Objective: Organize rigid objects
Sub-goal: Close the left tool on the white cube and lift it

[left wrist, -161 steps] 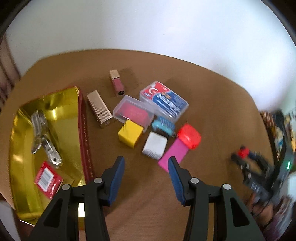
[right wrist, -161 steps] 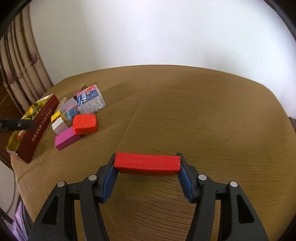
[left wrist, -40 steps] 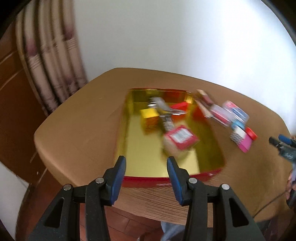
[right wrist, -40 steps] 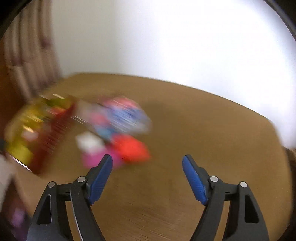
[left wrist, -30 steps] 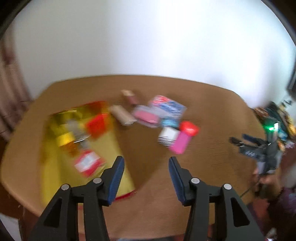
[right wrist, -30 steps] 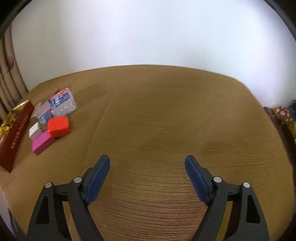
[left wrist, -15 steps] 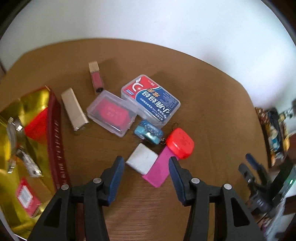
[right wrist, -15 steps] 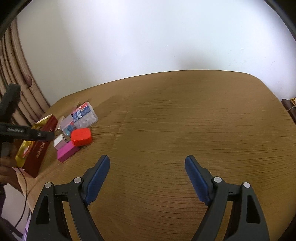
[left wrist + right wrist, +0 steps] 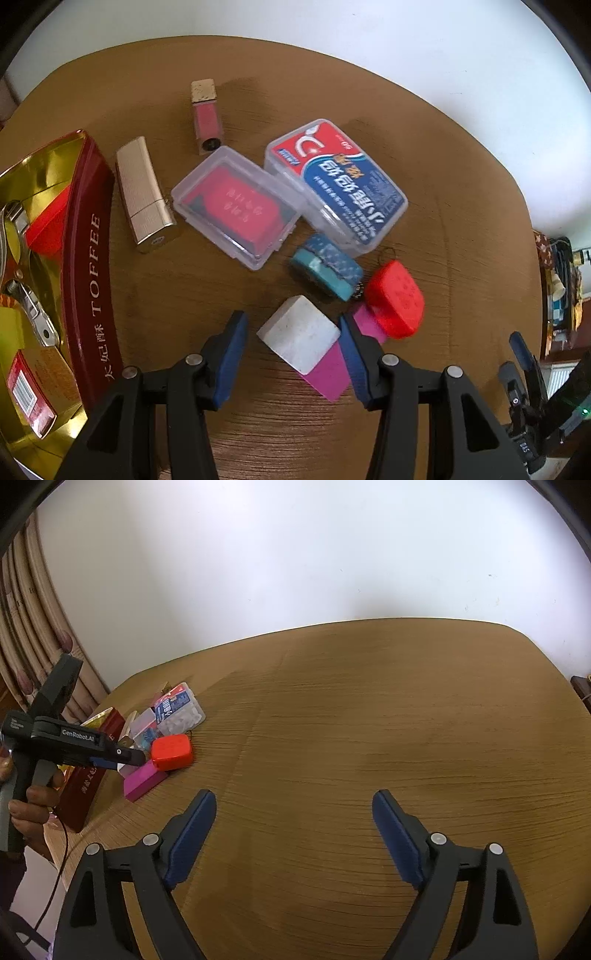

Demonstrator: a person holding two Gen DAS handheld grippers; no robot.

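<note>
Near the counter's point(image 9: 461, 177) left edge we have brought our left gripper point(image 9: 291, 354) down steeply over the white block point(image 9: 298, 339), jaws apart on either side of it with gaps showing, so nothing is clamped yet; we judge this the next piece bound for the toffee tin point(image 9: 92, 258). That block leans partly on the pink block point(image 9: 332, 373), which the red case point(image 9: 395, 302) also overlaps, so closing could nudge both. The tin stands at the left edge, open and gold-lined, already holding keys and red pieces, which is why the loose things lie clustered just beside it. Our right gripper point(image 9: 293, 834) hangs wide apart and empty over bare brown wood, its jaws having just opened further, well clear of the cluster. Behind the counter are a plain white wall and a striped curtain point(image 9: 33, 635)
</note>
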